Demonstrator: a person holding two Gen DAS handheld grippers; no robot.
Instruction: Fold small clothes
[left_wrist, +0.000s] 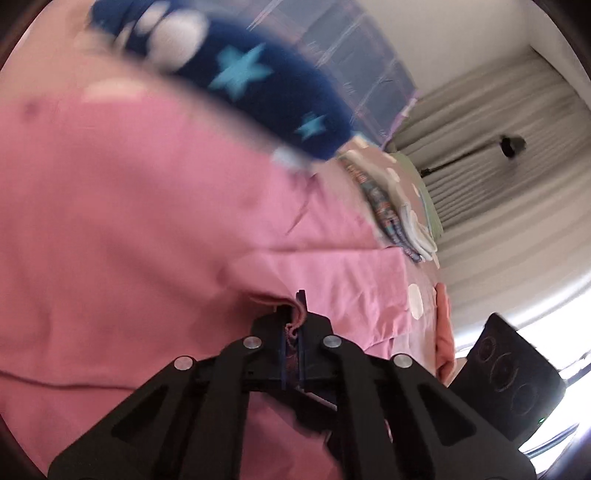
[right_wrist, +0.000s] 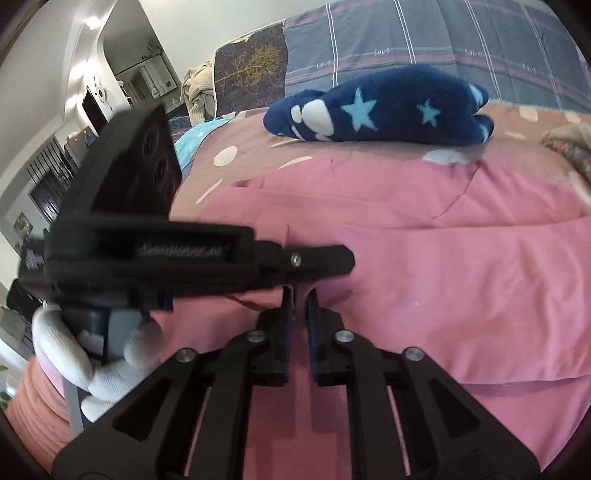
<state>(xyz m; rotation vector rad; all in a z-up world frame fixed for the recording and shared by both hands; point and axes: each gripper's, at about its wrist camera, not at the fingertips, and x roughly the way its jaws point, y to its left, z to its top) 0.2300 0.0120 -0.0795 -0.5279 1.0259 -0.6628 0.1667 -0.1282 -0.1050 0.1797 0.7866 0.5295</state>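
On the bed (right_wrist: 369, 155), both grippers' jaws pinch the pink garment (right_wrist: 443, 280)

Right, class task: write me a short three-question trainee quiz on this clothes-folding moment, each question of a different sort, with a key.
1. True or false: the left gripper is shut on an edge of the pink garment.
2. Multiple choice: the navy star-patterned plush item lies (A) on the bed beyond the pink garment, (B) between the right gripper's fingers, (C) on the floor.
3. Fill in: the hand holding the left gripper wears a ____ glove.

Key: 1 true; 2 A; 3 white.
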